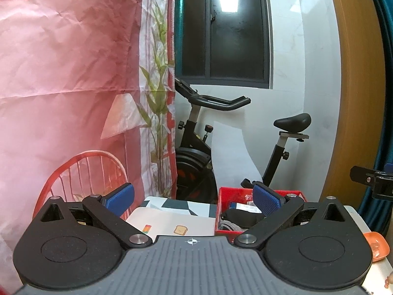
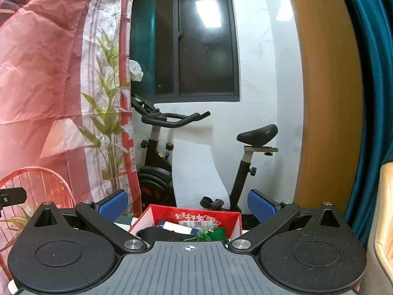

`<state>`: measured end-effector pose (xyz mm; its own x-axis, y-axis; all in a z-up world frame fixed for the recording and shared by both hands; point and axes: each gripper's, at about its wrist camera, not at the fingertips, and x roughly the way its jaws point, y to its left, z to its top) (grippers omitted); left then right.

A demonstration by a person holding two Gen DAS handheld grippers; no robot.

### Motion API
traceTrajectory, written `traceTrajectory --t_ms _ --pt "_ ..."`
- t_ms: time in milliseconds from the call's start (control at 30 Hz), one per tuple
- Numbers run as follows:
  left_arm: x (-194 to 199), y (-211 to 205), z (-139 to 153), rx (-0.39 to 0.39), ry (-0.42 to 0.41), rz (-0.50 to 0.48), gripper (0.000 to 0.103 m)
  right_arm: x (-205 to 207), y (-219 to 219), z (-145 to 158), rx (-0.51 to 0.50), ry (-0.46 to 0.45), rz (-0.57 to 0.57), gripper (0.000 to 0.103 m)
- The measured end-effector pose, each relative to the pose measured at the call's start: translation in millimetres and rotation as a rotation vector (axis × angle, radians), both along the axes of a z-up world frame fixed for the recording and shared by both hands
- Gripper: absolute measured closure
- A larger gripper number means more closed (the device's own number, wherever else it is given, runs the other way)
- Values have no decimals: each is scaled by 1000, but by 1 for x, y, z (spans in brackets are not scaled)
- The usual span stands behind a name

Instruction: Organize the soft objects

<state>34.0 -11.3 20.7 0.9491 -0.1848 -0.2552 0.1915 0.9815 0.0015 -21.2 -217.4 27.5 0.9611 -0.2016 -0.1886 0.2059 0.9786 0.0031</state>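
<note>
A red box (image 1: 224,198) stands on the table and holds a black soft item (image 1: 237,216), a grey knitted piece (image 1: 229,226) and flat packets. In the right wrist view the red box (image 2: 196,215) also holds a green tasselled item (image 2: 212,234). My left gripper (image 1: 192,200) is open and empty, held above the table with the box behind its right finger. My right gripper (image 2: 188,204) is open and empty, raised directly in front of the box.
A pale placemat (image 1: 172,223) with food pictures lies left of the box. An orange dish (image 1: 375,245) sits at the right. A red wire chair (image 1: 86,172), a pink curtain (image 1: 61,86) and an exercise bike (image 1: 208,135) stand behind the table.
</note>
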Motion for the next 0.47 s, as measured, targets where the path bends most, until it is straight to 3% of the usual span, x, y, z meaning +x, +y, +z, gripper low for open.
traceTrajectory --t_ms 467 --pt "2 -4 -1 5 -3 0 0 8 -8 -5 17 12 -26 0"
